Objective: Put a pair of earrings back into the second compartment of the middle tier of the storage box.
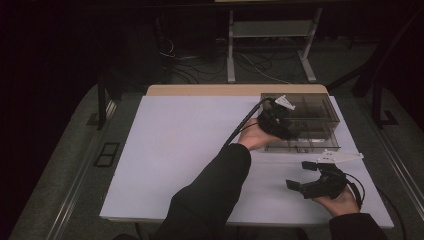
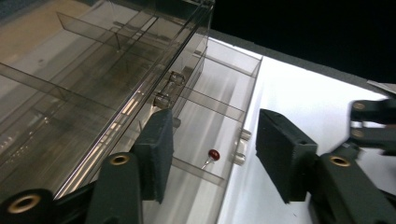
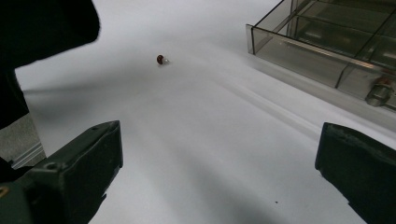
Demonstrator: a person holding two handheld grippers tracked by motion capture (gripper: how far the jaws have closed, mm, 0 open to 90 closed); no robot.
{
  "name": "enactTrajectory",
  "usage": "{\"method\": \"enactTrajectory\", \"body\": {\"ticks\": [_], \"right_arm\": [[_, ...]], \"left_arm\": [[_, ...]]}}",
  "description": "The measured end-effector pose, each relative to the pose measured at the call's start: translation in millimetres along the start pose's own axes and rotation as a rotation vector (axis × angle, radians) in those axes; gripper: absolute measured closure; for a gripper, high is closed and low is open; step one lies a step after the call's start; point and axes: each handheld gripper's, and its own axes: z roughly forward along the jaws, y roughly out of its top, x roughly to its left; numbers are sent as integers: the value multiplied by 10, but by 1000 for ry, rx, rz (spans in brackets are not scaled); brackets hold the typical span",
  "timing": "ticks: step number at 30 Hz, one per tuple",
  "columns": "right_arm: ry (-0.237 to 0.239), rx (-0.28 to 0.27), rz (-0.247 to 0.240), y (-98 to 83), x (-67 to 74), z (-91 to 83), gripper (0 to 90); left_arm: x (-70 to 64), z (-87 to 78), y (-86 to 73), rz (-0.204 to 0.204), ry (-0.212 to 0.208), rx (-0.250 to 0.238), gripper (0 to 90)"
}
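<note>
We see the left gripper (image 1: 280, 125) held over the near edge of the clear compartment box (image 1: 320, 107), at the far right of the white table top (image 1: 190, 150). In the left gripper view its two black jaws stand apart with nothing between the pads (image 2: 159, 149); the grip is released. Below the gap lies a red-headed pin (image 2: 213, 155) in the pulled-out drawer (image 2: 219, 116) of the box, resting on the drawer floor in a near compartment, close to a divider wall. The pin touches neither pad. The drawer projects from the box front toward the person, and its small handle (image 2: 169, 88) sits above the left jaw in that view.

We see the right gripper (image 1: 305, 177) near the table's front right corner, well apart from the box, with its grey three-cornered plate (image 1: 340, 156) on top. Its jaws stand wide apart over bare table; nothing is held. In the right gripper view a second red-headed pin (image 3: 161, 59) lies on the white surface beyond the jaws, to the left of the box corner and apart from it. The sleeve (image 1: 215, 185) of the left arm crosses the table top from the near edge to the box.
</note>
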Motion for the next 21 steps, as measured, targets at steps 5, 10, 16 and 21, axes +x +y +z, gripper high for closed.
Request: {"method": "enactTrajectory", "body": {"ticks": [5,10,16,21], "right_arm": [[-5,0,2,0,-4,-6,3],[-4,5,-2,0,-1,-2,3],[-3,-2,-1,-1,0,5,3],[-2,4,-3,1,5,7,3]], "left_arm": [[-10,-189,-26,-12,-9,-19,330],[9,-340,-73,-47,-15,-26,160],[47,-463,-173,-67,-2,10,0],[46,-594,-274,-74,25,-2,0]]}}
